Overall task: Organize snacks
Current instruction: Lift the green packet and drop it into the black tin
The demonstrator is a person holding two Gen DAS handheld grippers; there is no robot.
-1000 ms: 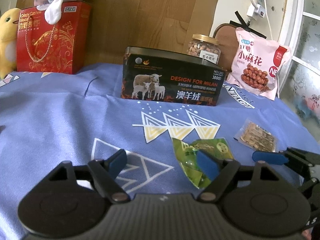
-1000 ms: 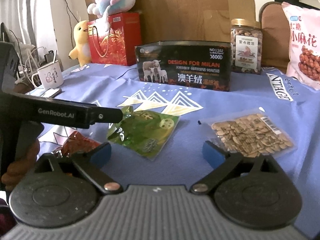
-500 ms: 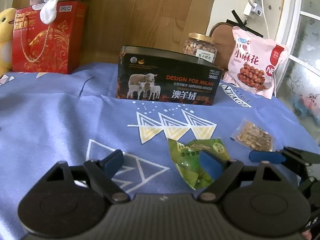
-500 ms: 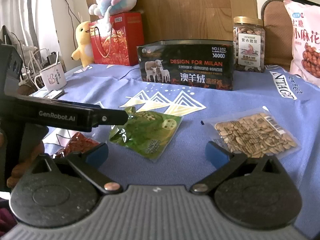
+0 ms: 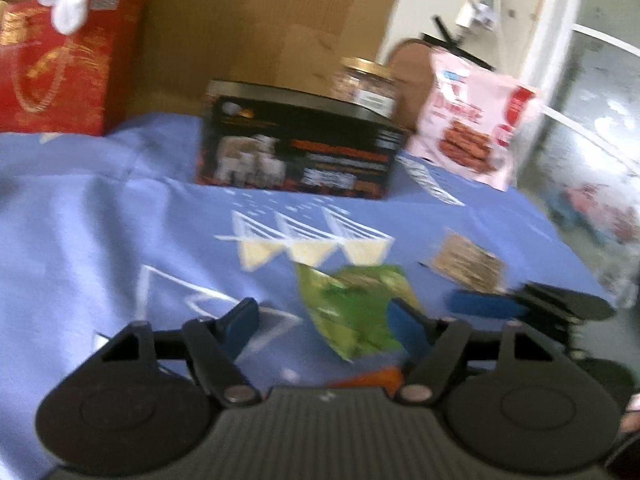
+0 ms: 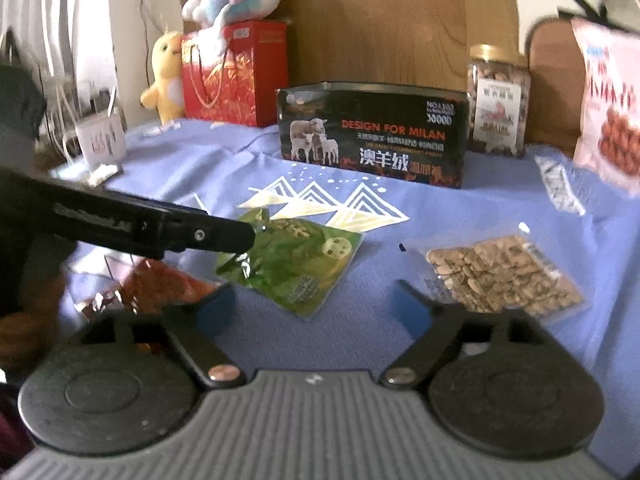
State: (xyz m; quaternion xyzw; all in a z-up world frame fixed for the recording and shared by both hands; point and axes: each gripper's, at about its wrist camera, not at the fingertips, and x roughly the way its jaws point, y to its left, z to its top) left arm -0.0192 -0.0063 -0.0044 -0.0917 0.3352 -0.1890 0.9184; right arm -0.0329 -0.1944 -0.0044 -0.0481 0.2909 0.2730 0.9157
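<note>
Your left gripper [image 5: 320, 320] hangs low over the blue cloth [image 5: 100, 220], jaws apart with nothing between them. They have just been closing a little, and only cloth shows in the gap. Its right finger stands over the near edge of the green packet [image 5: 352, 308], which suggests you are lining up on that packet, though the blur hides whether the pad touches it.

Your right gripper [image 6: 312, 304] also stands apart and empty, its jaws likewise just drawn in somewhat. It points at the bare strip between the green packet [image 6: 292, 264] on its left and the clear bag of seeds [image 6: 508, 272] on its right, probably keeping either within reach.

A red packet [image 6: 160, 284] lies near the left gripper, partly under its arm. These three small snacks lie flat and loose on the near part of the cloth, well apart from the far row. That row holds the dark tin box [image 6: 372, 132], the nut jar [image 6: 500, 100] just to its right, and the pink bag [image 6: 612, 104] leaning at the far right. The box's top looks open, so it may be where the packets belong.

The cloth is soft and rumpled, printed with white and yellow triangles. At the far left stand a red gift box [image 6: 236, 76] with plush toys and a white mug [image 6: 100, 136], before a wooden panel [image 6: 380, 12].
</note>
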